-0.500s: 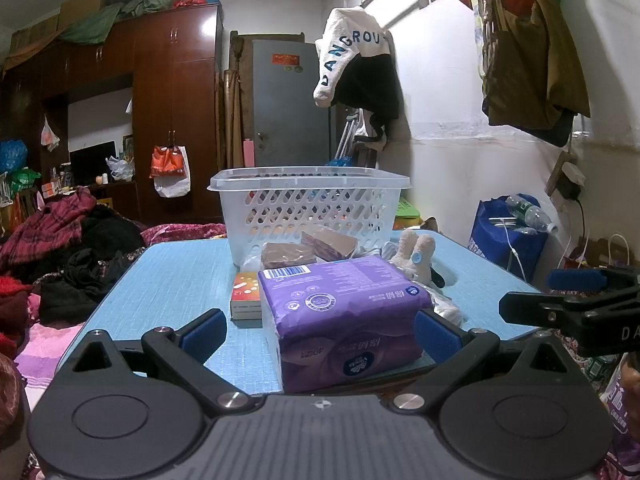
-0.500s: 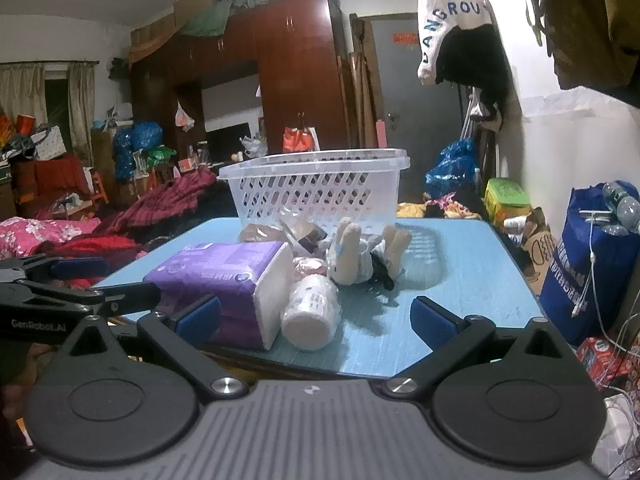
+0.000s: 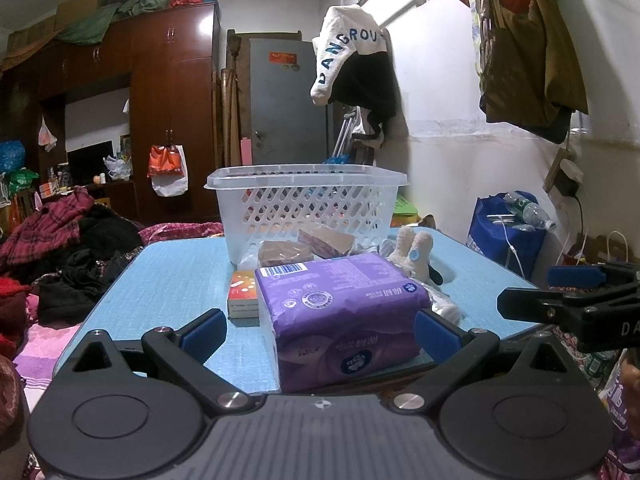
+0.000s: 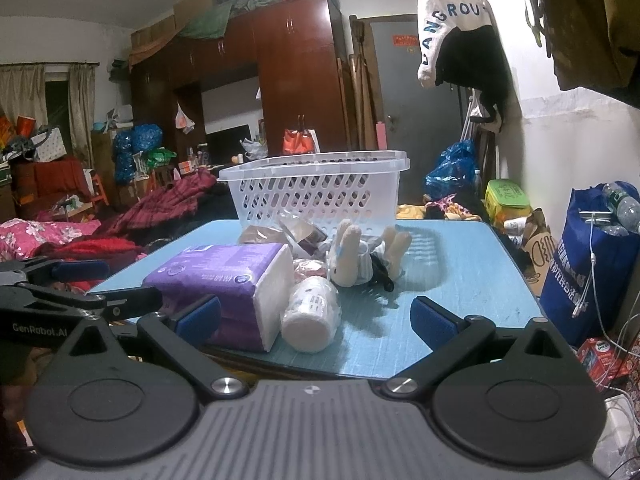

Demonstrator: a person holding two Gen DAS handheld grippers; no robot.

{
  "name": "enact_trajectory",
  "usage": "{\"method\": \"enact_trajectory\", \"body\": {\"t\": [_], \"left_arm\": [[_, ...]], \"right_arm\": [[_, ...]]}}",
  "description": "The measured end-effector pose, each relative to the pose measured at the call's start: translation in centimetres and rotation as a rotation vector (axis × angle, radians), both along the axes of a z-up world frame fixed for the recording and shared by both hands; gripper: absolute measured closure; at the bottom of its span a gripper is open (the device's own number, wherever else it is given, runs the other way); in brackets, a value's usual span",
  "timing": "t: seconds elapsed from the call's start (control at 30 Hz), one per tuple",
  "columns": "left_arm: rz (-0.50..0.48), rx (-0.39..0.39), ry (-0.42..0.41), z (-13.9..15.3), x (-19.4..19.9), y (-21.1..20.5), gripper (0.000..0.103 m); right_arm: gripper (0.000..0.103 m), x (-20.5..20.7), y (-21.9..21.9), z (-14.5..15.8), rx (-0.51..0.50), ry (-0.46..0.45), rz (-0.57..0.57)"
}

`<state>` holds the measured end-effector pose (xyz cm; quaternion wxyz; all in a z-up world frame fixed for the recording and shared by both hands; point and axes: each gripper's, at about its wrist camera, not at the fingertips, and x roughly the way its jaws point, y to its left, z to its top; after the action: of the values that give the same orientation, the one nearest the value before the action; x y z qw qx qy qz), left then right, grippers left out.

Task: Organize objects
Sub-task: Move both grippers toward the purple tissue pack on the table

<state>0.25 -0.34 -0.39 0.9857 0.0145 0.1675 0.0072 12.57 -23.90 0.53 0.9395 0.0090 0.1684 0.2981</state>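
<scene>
I have both grippers low at the near edge of the blue table (image 3: 168,280), facing the pile. My left gripper (image 3: 320,330) is spread wide, its 2 blue pads on either side of the purple tissue pack (image 3: 340,312). The right pad looks just beside the pack's corner; I cannot tell if it touches. The left pad stands apart from it. Nothing is pinched.

My right gripper (image 4: 316,316) is spread wide too, and holds nothing. Between its fingers I see the white end of the tissue pack and a white roll (image 4: 312,312) lying on its side just beside the pack. In the left wrist view the right gripper shows at the right edge, off the table's corner.

The tissue pack sits at the near edge of the table, barcode end pointing toward the basket. To its left, touching or nearly so, lies a small red-and-white box (image 3: 244,294). Behind the pack are 2 brown packets (image 3: 280,250), one of them leaning against the white plastic basket (image 3: 308,204), which stands upright toward the far side of the table. A cream plush rabbit (image 4: 352,256) lies on its side to the right of the packets, behind the white roll. I cannot make out what the basket holds through its lattice wall.

Beyond the table a wooden wardrobe (image 3: 160,112) stands along the far wall.
</scene>
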Motion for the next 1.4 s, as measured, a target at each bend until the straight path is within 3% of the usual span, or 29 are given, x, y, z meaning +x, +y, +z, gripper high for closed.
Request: {"method": "enact_trajectory", "body": {"t": [1.4], "left_arm": [[0.003, 0.008, 0.009, -0.29, 0.07, -0.42, 0.002]], "right_arm": [[0.000, 0.21, -0.45, 0.05, 0.020, 0.007, 0.007]]}}
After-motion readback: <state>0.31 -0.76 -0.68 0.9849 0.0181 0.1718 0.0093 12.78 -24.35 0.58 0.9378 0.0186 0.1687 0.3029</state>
